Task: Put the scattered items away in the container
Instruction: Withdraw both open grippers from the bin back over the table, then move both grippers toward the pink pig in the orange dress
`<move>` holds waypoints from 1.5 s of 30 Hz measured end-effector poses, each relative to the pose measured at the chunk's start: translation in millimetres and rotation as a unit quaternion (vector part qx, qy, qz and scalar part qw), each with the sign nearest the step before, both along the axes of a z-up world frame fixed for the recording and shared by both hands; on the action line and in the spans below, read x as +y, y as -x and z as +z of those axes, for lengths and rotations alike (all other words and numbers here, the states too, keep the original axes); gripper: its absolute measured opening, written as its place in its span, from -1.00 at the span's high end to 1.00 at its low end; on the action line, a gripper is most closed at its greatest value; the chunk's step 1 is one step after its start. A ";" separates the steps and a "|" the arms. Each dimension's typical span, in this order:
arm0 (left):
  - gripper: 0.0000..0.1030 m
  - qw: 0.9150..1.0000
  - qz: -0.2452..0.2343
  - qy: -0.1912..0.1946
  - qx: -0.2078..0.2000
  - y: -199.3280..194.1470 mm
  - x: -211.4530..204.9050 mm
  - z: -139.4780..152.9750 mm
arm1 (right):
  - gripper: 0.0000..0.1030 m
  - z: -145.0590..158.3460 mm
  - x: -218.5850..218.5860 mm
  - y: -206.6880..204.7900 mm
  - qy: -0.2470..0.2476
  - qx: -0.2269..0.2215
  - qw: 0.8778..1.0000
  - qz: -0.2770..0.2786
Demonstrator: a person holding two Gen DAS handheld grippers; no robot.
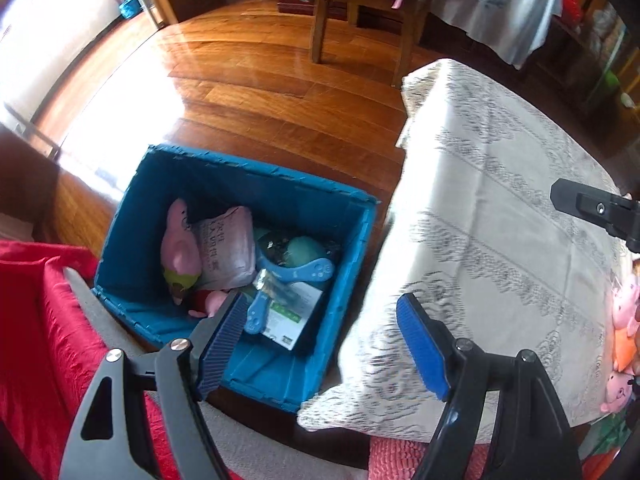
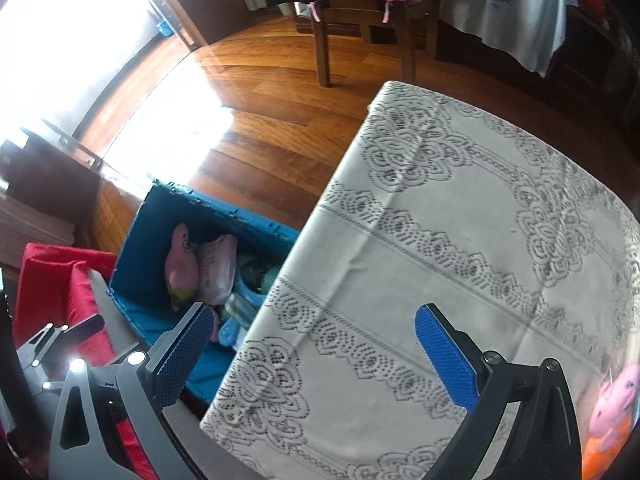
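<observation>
Blue crate (image 1: 276,196) on the wooden floor (image 1: 248,80), beside the table (image 1: 500,220) — holds a pink plush (image 1: 180,248), pale bag (image 1: 230,244), blue toy (image 1: 298,270), printed packet (image 1: 294,314). Pig plush toys (image 1: 624,320) lie at the table's near edge on the lace cloth. Left gripper (image 1: 322,344) and right gripper (image 2: 312,356) — fingers spread, empty. Chair (image 1: 360,4) behind.

Print on pale bag (image 1: 228,246) in blue crate (image 1: 168,184): blurred, unreadable.
</observation>
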State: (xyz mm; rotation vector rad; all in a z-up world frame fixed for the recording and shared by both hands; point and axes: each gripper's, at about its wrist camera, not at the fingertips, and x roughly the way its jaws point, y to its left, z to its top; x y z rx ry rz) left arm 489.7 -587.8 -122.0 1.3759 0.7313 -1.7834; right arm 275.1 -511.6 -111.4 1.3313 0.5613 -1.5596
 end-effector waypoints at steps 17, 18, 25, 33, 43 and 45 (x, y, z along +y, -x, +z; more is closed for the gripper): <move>-0.49 0.994 -0.108 0.014 0.026 166.4 119.0 31.5 | -0.98 12.7 169.5 124.7 -0.013 0.008 0.990 -0.137; -0.49 0.993 -0.118 0.015 0.026 175.8 126.7 32.5 | -0.98 13.4 178.2 130.8 -0.012 0.007 0.989 -0.146; -0.49 0.983 -0.179 0.017 0.028 237.5 179.0 39.0 | -0.98 20.7 240.9 167.3 -0.009 0.004 0.978 -0.207; -0.49 0.973 -0.229 0.013 0.031 289.3 231.7 42.9 | -0.98 21.3 317.3 203.8 -0.013 0.002 0.965 -0.262; -0.49 0.952 -0.304 -0.002 0.027 354.3 307.9 32.5 | -0.98 7.6 426.3 243.4 -0.025 -0.012 0.942 -0.335; -0.49 0.947 -0.320 -0.004 0.023 367.4 322.3 28.3 | -0.98 3.5 445.8 249.7 -0.032 -0.014 0.938 -0.345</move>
